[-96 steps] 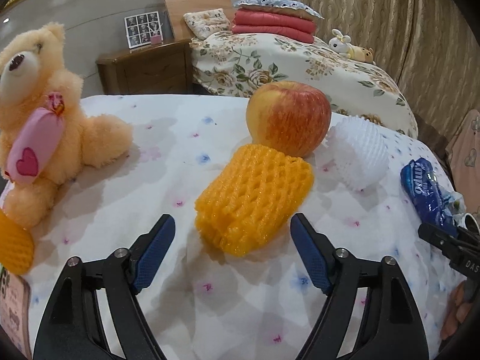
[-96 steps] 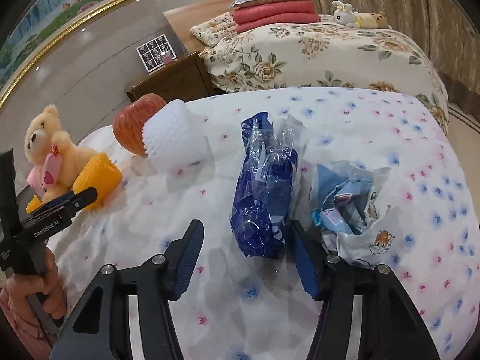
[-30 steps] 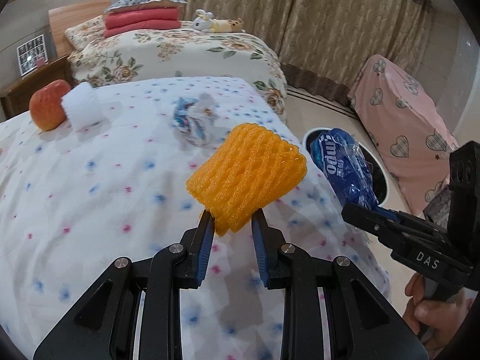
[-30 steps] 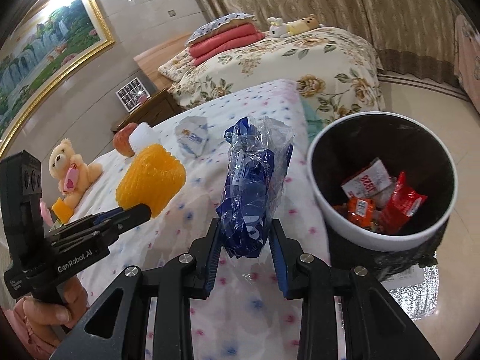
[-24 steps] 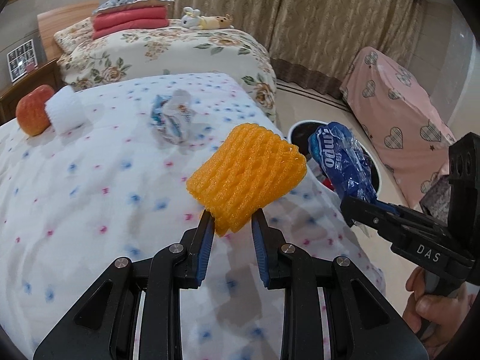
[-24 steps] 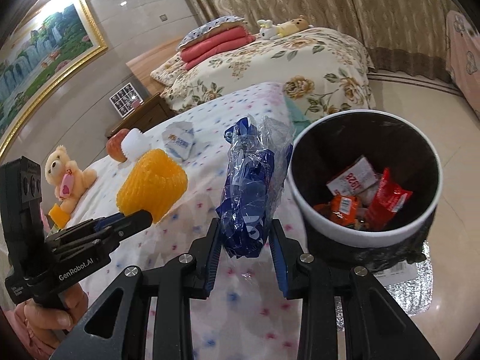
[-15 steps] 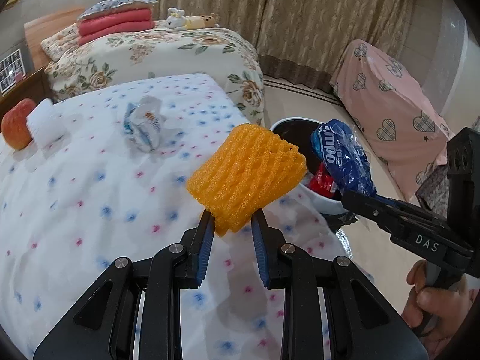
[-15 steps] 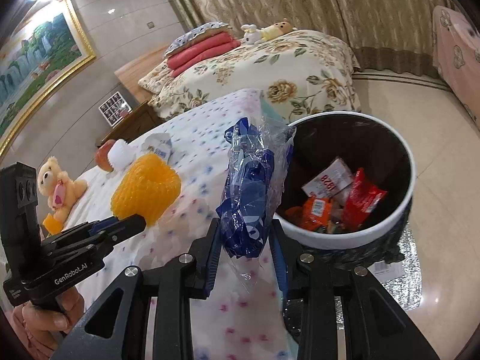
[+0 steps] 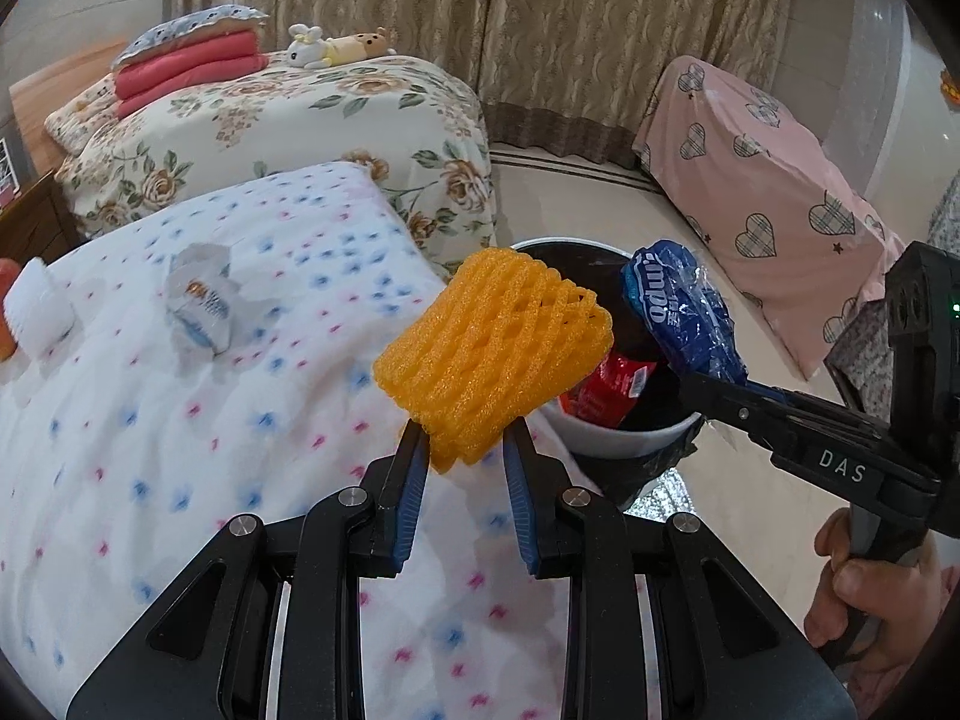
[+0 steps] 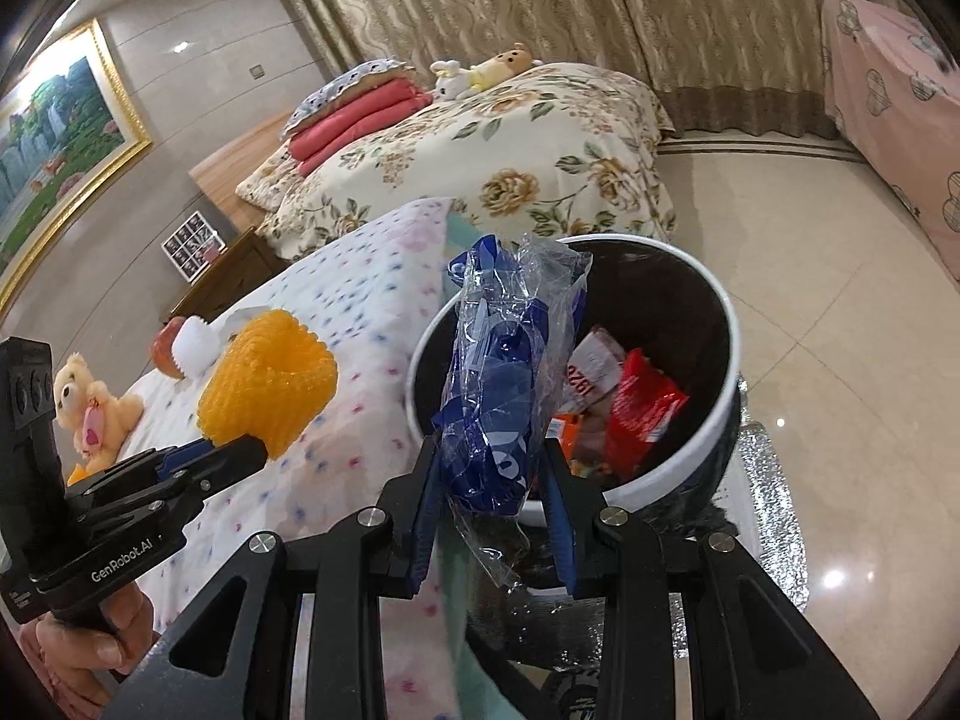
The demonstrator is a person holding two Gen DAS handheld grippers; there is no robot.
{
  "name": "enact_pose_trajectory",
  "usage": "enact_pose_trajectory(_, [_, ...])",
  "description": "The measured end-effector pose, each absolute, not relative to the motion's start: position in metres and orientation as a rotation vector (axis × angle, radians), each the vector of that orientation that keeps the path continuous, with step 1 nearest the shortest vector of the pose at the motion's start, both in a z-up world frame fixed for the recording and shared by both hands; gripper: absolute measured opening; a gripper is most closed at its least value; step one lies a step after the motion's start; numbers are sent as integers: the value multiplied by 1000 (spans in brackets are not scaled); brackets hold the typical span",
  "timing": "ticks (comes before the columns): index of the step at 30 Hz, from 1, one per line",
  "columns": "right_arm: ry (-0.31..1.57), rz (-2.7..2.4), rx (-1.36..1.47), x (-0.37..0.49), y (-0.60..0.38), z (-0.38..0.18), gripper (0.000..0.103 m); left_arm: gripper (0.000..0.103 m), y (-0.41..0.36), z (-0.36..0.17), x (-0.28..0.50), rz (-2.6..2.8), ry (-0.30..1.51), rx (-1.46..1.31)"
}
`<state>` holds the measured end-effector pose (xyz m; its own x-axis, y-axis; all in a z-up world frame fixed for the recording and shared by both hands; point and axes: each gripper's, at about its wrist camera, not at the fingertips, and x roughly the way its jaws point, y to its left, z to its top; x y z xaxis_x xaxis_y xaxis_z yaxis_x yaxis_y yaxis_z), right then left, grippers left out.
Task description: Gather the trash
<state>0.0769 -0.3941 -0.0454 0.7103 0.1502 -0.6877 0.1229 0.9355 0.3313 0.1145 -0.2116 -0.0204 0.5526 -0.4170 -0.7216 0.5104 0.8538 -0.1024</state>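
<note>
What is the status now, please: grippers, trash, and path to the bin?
Left gripper shut on orange foam net. Right gripper shut on blue wrapper. Bin beside bed, nothing blocking.

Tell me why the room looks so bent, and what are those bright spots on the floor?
Both views come through fisheye lenses: black corners, and the curtains bow in the left wrist view. In the right wrist view, ceiling lights glare off the glossy floor tiles and the framed painting; everything looks reasonably sharp, from the blue wrapper to the far bed.

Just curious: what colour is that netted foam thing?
The foam net is bright orange-yellow, clearest in the left wrist view.
</note>
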Motion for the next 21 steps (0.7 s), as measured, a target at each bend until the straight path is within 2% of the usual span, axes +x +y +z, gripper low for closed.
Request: enact_pose_trajectory(21, [808, -12, 395, 98, -420, -51, 32, 25, -255, -20, 133, -578, 823, 168])
